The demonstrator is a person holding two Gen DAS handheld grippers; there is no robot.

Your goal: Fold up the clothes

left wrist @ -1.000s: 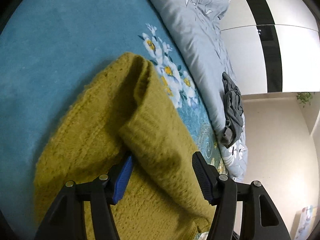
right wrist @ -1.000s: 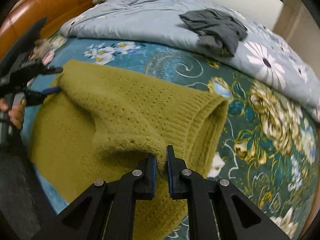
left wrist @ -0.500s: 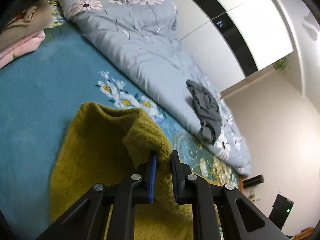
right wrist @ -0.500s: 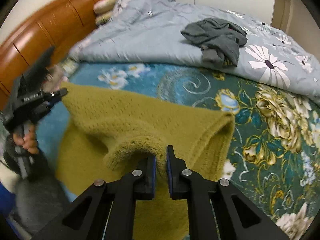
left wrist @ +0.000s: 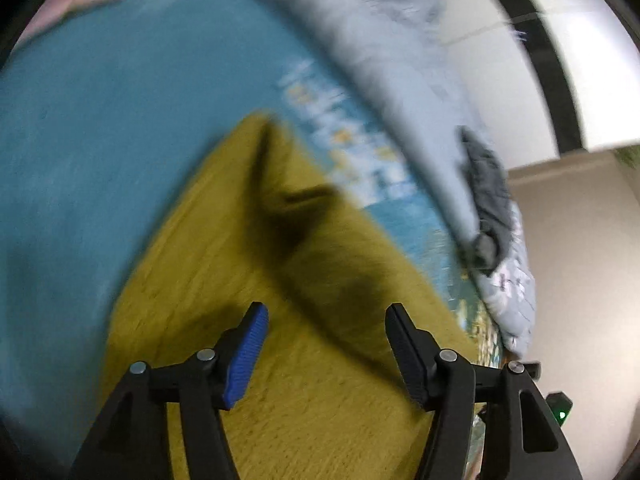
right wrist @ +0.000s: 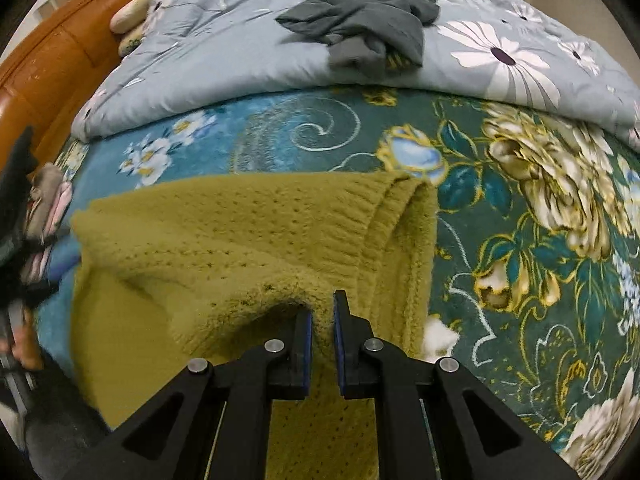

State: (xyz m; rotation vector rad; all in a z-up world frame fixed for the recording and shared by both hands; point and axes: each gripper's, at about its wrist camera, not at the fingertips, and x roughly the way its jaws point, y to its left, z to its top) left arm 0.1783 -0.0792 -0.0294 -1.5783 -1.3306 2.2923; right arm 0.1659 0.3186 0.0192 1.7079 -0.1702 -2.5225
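1. Left wrist view, heavily blurred: the left tool has its two fingers spread wide with nothing between them, just above the sweater. The mustard-yellow sweater lies on the teal blanket that covers the bed, with a dark fold or shadow running across its middle. Beyond it a grey quilt runs along the far side of the bed, and a dark grey garment lies bunched on top of the quilt.

2. Right wrist view, sharp: the right tool has its fingers pressed together on a raised fold of the sweater, lifting that part off the layer beneath. The sweater's ribbed hem lies doubled toward the flowered part of the blanket. The grey quilt with white flowers lies along the far edge of the bed, the dark grey garment crumpled on it. A brown headboard stands at the bed's left end. A hand shows blurred at the left edge.
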